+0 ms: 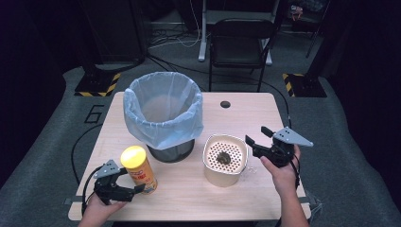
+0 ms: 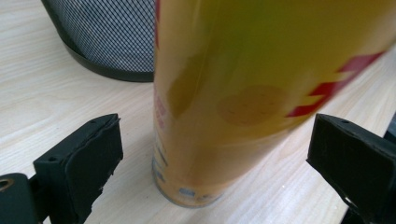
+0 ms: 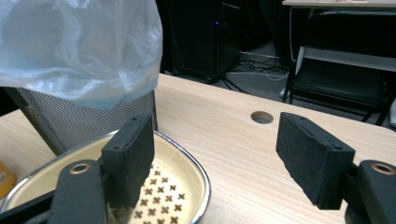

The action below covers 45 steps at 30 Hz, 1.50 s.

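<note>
The table (image 1: pixel 246 198) is pale wood with a soft grain and a small round hole near the far edge; on it stands a tall yellow can (image 1: pixel 138 169), smooth and shiny, round like a tube, with red marks on its side and a flat yellow lid; the left tool (image 1: pixel 124 188) sits low at the near left corner, its two black blocky jaws apart, one on each side of the can's bottom and not touching it. Just behind the can is a black wire-mesh bin (image 1: pixel 163 116) lined with a thin, crinkly blue bag. To the right stands a cream bowl (image 1: pixel 225 160) with a shiny metal rim (its inner tray has little cross-shaped holes); the right tool (image 1: pixel 255 140) has its jaws apart at the bowl's right rim, one jaw over the inside.
</note>
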### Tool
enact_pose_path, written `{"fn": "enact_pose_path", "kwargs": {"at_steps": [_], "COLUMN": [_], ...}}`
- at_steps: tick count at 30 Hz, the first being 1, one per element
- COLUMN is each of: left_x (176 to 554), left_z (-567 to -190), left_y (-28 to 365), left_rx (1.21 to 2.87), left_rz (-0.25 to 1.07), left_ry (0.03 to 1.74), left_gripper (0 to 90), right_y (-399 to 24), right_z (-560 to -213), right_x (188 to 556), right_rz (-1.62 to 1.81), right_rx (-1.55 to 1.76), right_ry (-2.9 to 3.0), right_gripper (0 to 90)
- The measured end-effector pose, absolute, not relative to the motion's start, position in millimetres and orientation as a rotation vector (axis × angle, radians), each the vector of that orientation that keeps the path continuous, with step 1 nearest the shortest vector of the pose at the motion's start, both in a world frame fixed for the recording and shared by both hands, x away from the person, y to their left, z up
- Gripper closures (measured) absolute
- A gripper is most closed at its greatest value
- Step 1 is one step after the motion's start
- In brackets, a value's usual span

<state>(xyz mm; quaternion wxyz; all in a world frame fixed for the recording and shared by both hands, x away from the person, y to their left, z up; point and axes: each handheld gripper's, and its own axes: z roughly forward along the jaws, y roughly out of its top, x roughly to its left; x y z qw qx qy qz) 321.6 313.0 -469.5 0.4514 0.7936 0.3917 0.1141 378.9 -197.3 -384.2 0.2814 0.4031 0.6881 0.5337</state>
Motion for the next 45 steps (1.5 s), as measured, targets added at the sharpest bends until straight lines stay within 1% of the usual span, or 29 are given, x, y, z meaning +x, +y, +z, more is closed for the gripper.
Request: {"fn": "enact_pose_path", "kwargs": {"at_steps": [1, 7, 8, 12, 13, 15, 16, 18, 20, 24, 27, 31, 36, 39, 45], "left_x": [322, 325, 326, 327, 325, 326, 326, 325, 323, 320, 318, 316, 313, 309, 305], "left_z": [-470, -474, -474, -477, -478, -479, -479, -479, -479, -478, -474, -471, -466, -454, -437], "left_y": [312, 305, 306, 303, 301, 302, 302, 306, 306, 307, 308, 307, 306, 307, 310], "left_rx": [1.974, 1.923, 1.94, 1.909, 1.869, 1.857, 1.857, 1.876, 1.875, 1.884, 1.884, 1.889, 1.88, 1.893, 1.869], "left_rz": [0.28, 0.324, 0.326, 0.345, 0.344, 0.348, 0.348, 0.39, 0.405, 0.432, 0.421, 0.449, 0.443, 0.445, 0.427], "left_ry": [0.969, 0.971, 0.963, 0.939, 0.952, 0.933, 0.933, 0.865, 0.867, 0.842, 0.843, 0.817, 0.817, 0.801, 0.808], "left_gripper": [2.9, 2.9, 3.1, 5.6, 6.8, 9.4, 12.5, 19.2, 20.9, 22.3, 23.6, 23.7, 23.8, 23.8, 23.8], "right_y": [-199, -207, -208, -209, -209, -209, -209, -209, -209, -210, -210, -209, -209, -211, -214], "right_z": [-385, -389, -390, -393, -394, -395, -396, -397, -399, -401, -403, -405, -407, -408, -412], "right_x": [379, 380, 380, 381, 381, 381, 382, 382, 383, 383, 384, 384, 384, 385, 386], "right_rz": [1.426, 1.431, 1.427, 1.418, 1.417, 1.417, 1.412, 1.401, 1.405, 1.397, 1.392, 1.381, 1.371, 1.369, 1.359], "right_rx": [1.086, 1.124, 1.122, 1.129, 1.138, 1.145, 1.139, 1.148, 1.154, 1.157, 1.159, 1.16, 1.16, 1.17, 1.176], "right_ry": [1.841, 1.803, 1.803, 1.805, 1.802, 1.803, 1.808, 1.808, 1.811, 1.814, 1.815, 1.82, 1.827, 1.82, 1.822], "right_gripper": [27.8, 27.8, 27.7, 27.8, 27.7, 27.8, 27.7, 27.8, 27.8, 27.9, 28.3, 28.3, 28.3, 28.3, 28.3]}}
